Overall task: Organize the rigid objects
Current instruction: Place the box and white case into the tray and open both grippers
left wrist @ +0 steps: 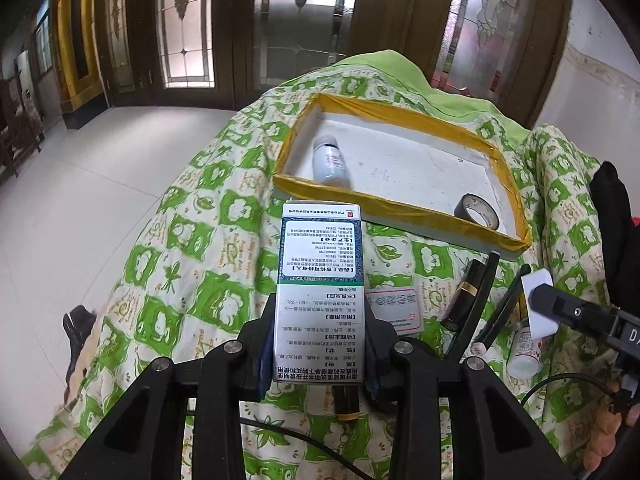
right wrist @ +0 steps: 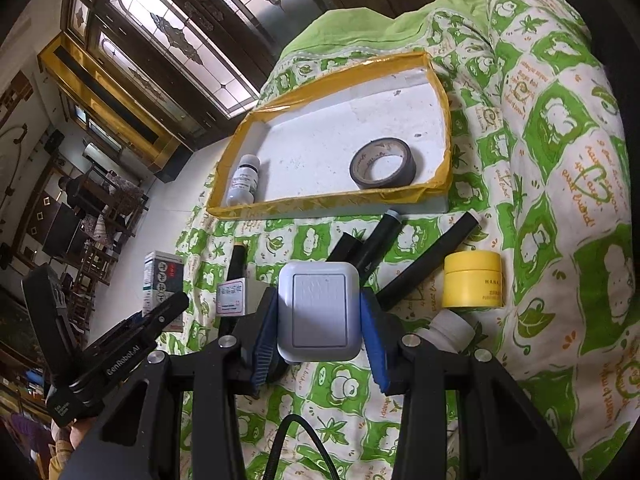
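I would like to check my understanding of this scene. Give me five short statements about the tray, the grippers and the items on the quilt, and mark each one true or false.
1. The left gripper holds a tall printed medicine box. True.
2. The right gripper is empty. False: it is closed on a pale square case.
3. The roll of dark tape lies inside the yellow-edged tray. True.
4. The yellow jar is in the tray. False: it stands on the quilt, outside the tray.
5. The tray holds three items. False: only the tape and a small white bottle are in it.
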